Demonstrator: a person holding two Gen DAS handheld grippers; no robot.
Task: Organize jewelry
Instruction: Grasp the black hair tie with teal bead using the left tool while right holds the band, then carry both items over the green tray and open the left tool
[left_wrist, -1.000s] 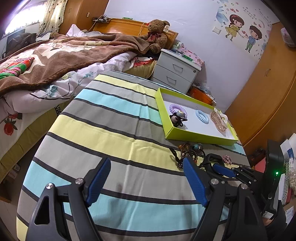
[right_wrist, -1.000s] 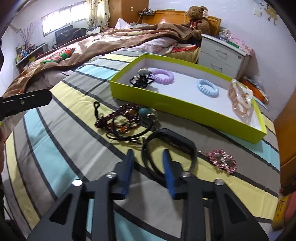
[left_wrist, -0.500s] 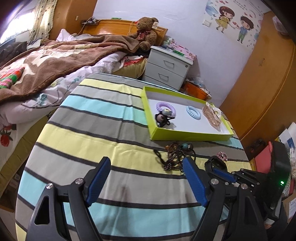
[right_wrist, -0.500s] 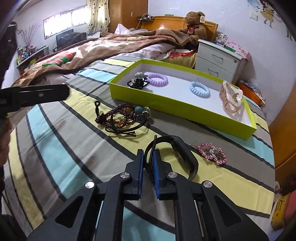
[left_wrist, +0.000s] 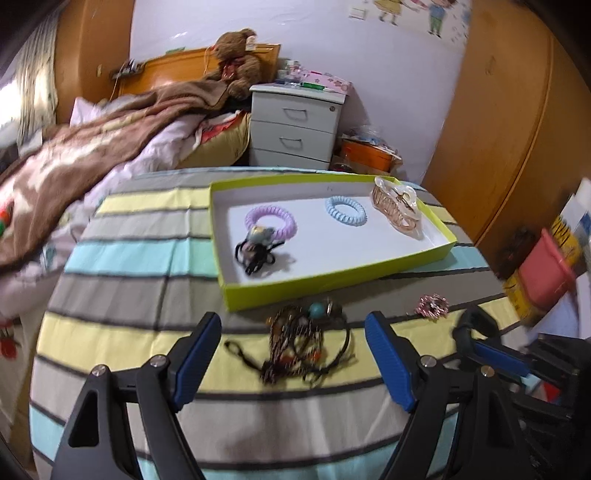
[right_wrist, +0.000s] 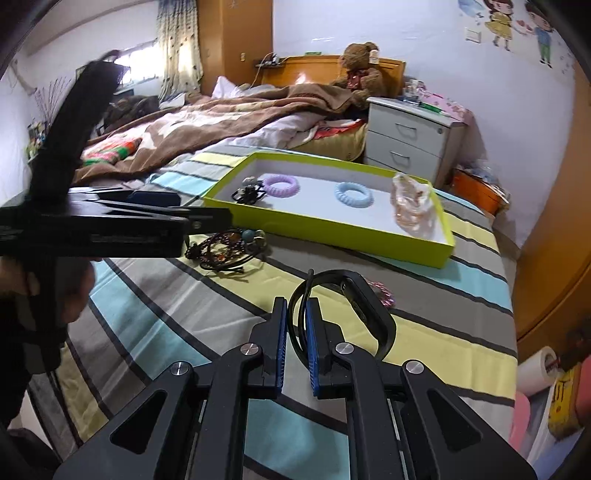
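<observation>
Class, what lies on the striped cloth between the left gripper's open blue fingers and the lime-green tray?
A tangled pile of dark beaded bracelets lies between the left gripper and lime-green tray, seen in the left wrist view.

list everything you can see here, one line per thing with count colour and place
shallow cardboard tray: 1, lime green with white floor, on the striped cloth
spiral hair tie: 1, lilac, in the tray, left part
spiral hair tie: 1, pale blue, in the tray, middle
claw hair clip: 1, translucent peach, in the tray, right end
black hair tie with a charm: 1, in the tray beside the lilac one
tangle of beaded cord bracelets: several, dark brown with a teal bead, on the cloth before the tray
sparkly brooch: 1, pink, on the cloth
black wristband: 1, gripped by the right fingers
bedside cabinet: 1, grey-white, beyond the cloth
teddy bear: 1, brown, at the headboard
left gripper: open, above the bracelets
right gripper: shut on the wristband
</observation>
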